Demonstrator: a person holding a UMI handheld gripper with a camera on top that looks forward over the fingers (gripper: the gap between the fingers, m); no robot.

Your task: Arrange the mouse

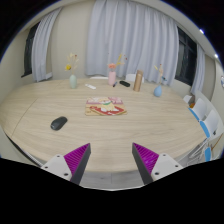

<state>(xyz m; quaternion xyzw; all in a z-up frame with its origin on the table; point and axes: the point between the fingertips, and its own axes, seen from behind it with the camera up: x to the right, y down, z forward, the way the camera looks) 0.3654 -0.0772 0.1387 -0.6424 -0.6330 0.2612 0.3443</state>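
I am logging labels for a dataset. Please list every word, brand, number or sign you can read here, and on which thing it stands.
None can be read. The mouse, the bottles and the flat item at the table's middle show no legible text.

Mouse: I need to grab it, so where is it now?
In the gripper view the mouse lies alone on the wooden table, beyond the open gripper and ahead of its left finger, well left of the flat board.
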